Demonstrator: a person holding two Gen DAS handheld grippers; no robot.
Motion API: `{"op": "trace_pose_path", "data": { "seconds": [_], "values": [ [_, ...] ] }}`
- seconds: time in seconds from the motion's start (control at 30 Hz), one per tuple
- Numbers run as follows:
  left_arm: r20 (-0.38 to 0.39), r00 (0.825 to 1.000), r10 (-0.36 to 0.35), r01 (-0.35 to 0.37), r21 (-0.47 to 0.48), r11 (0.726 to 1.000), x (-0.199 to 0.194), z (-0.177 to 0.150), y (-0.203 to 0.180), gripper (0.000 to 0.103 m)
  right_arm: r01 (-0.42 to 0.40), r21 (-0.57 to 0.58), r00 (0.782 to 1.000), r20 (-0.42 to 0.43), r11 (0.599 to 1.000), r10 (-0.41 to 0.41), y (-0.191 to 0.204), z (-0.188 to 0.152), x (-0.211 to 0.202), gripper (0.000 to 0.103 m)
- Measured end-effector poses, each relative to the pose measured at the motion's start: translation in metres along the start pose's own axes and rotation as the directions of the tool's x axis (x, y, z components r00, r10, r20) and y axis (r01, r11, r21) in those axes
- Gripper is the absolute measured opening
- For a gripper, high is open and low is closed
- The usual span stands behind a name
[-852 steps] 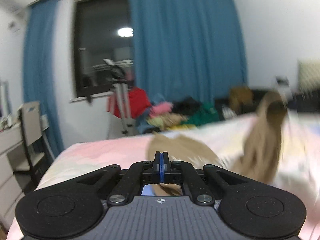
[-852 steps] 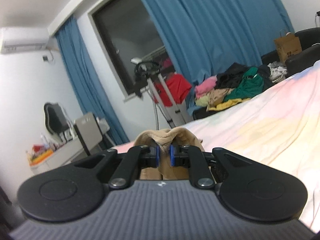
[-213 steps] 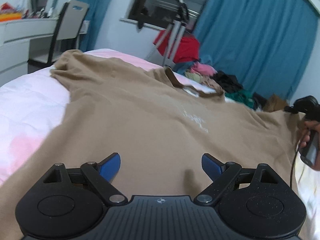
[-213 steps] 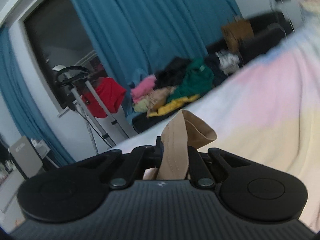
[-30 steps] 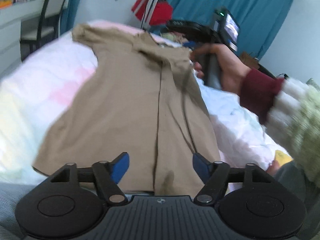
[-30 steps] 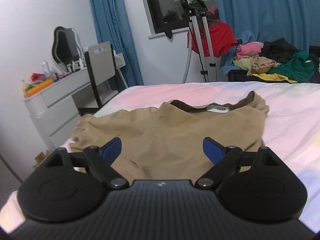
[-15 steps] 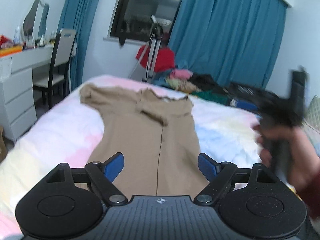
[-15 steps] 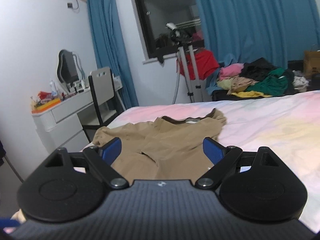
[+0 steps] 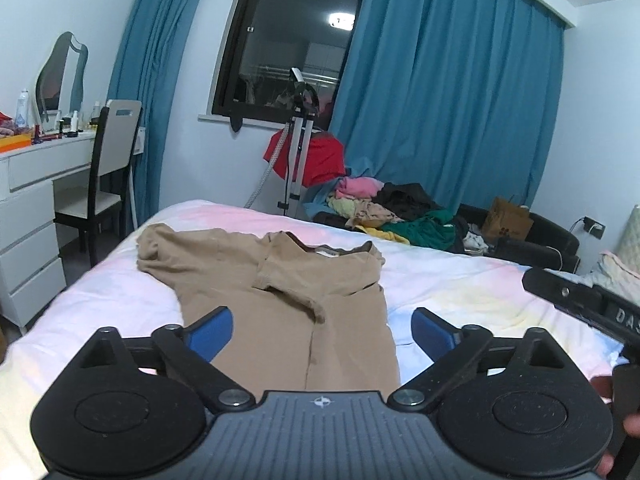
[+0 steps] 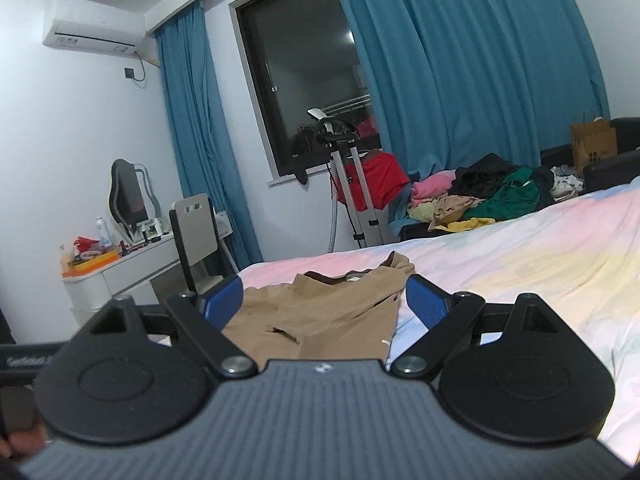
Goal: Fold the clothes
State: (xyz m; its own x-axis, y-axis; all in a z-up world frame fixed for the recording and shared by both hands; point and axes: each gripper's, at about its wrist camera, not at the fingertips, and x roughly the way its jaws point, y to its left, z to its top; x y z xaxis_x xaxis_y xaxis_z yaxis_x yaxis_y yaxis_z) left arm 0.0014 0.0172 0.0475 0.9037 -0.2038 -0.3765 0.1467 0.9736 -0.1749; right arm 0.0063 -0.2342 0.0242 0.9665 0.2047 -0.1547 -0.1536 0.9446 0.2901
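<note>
Left wrist view: left gripper (image 9: 320, 330) jaws opening, nothing between them. Tan cotton T-shirt (image 9: 288, 300) lies flat on pastel bed sheet (image 9: 460, 292), right side folded in, left sleeve out far left.

Right wrist view: right gripper (image 10: 322, 302) spread wide, empty; only here, the wall air conditioner (image 10: 94, 34). Next, likely: grab the left sleeve, fold it in.

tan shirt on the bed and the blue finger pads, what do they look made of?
Tan shirt: soft, matte knit, probably cotton jersey; it drapes limp with soft wrinkles and has a ribbed collar.
Blue finger pads on the right hand-held gripper: likely rubber or soft plastic; a fine dotted grip texture shows, with little shine.
</note>
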Motion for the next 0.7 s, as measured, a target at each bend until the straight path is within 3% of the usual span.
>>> {"op": "trace_pose_path", "data": {
  "seconds": [0.37, 0.5, 0.7],
  "values": [
    [0.005, 1.0, -0.024, 0.024, 0.079, 0.997, 0.058, 0.019, -0.022, 0.103, 0.068, 0.054, 0.998, -0.02, 0.996, -0.067, -0.022, -0.012, 0.01, 0.09],
    [-0.02, 1.0, -0.005, 0.007, 0.092, 0.996, 0.083, 0.006, -0.017, 0.103, 0.086, 0.048, 0.996, -0.035, 0.995, -0.084, -0.028, -0.018, 0.017, 0.09],
    [-0.043, 0.998, -0.046, 0.049, 0.09, 0.995, 0.089, -0.004, -0.004, 0.103, 0.076, 0.067, 0.994, -0.078, 0.995, -0.071, -0.031, -0.025, 0.03, 0.09]
  ]
}}
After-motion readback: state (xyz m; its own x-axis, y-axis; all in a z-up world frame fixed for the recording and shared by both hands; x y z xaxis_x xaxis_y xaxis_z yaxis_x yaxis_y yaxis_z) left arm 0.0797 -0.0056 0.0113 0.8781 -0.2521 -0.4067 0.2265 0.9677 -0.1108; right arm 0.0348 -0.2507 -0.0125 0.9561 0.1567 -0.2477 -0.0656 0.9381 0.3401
